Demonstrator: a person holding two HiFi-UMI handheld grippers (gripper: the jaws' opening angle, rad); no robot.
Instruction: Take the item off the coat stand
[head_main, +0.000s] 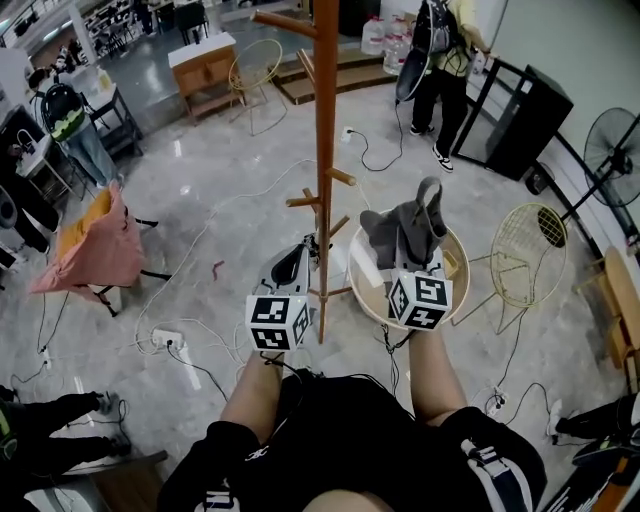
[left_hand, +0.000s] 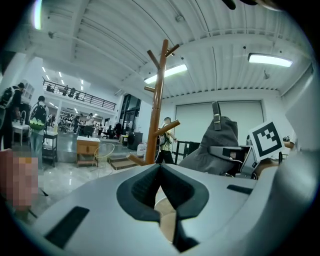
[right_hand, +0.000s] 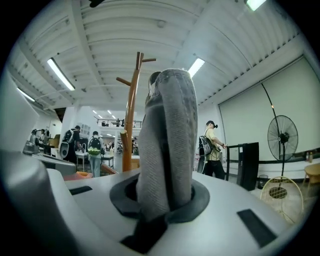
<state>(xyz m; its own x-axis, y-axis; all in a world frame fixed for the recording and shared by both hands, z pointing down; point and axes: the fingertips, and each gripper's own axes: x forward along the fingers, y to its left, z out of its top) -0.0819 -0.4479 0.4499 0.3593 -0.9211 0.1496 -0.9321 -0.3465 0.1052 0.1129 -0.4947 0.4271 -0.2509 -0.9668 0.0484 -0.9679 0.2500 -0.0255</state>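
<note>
The wooden coat stand (head_main: 326, 150) rises straight in front of me, its pegs bare in the head view. My right gripper (head_main: 412, 255) is to the right of the pole, shut on a grey fabric item (head_main: 405, 228) that stands up from its jaws, clear of the stand. In the right gripper view the grey fabric item (right_hand: 167, 145) fills the gap between the pads, with the coat stand (right_hand: 131, 115) behind and to the left. My left gripper (head_main: 295, 262) is just left of the pole, shut and holding nothing. The left gripper view shows the coat stand (left_hand: 156, 110) and the grey item (left_hand: 215, 145).
A round wooden table (head_main: 370, 290) lies below my right gripper. A wire chair (head_main: 528, 255) and a fan (head_main: 612, 145) are to the right. A chair draped in pink cloth (head_main: 95, 245) is at the left. Cables cross the floor; a person (head_main: 440, 60) stands behind.
</note>
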